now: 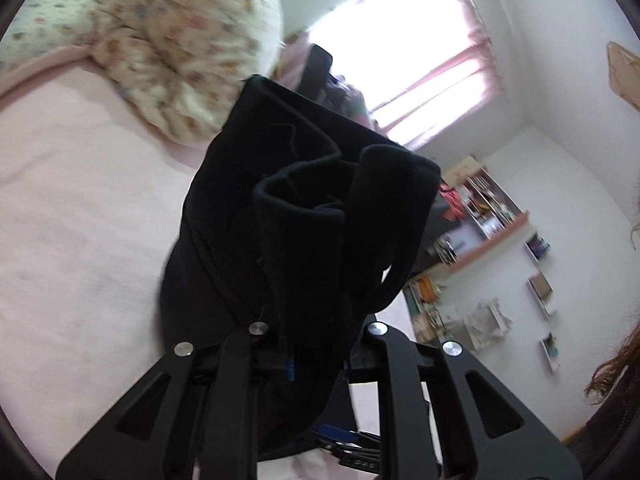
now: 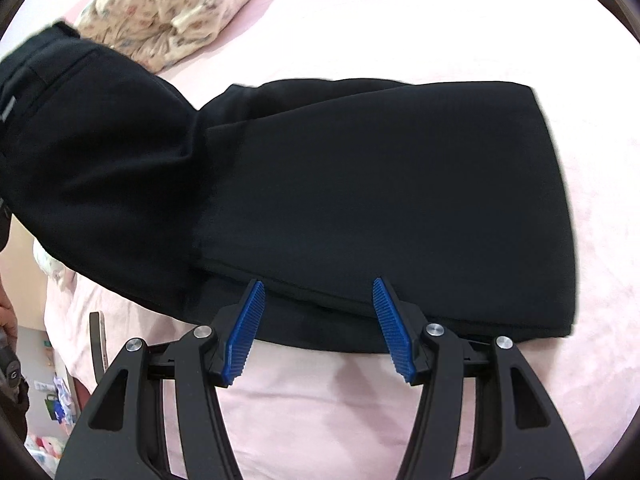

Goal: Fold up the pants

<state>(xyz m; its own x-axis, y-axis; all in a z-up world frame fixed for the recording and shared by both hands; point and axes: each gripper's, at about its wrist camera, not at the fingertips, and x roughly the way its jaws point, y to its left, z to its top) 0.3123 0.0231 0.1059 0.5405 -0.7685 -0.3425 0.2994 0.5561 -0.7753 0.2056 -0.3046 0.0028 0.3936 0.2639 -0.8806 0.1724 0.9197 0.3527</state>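
where the pink bed (image 2: 400, 420) lies bare at lower frame, black pants (image 2: 380, 200) span the centre, near hem between the parted right gripper (image 2: 318, 328) pads; left gripper (image 1: 312, 340) clamped on bunched pants (image 1: 304, 216), lifted; floral pillow (image 2: 168, 12) upper left.

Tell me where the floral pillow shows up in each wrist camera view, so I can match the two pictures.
Left wrist view: the floral pillow fills the upper left, behind the bunched black pants that the left gripper holds.
Right wrist view: the pillow lies at the top left, beyond the pants spread flat.
Shared landmark: the pink bedsheet under both.
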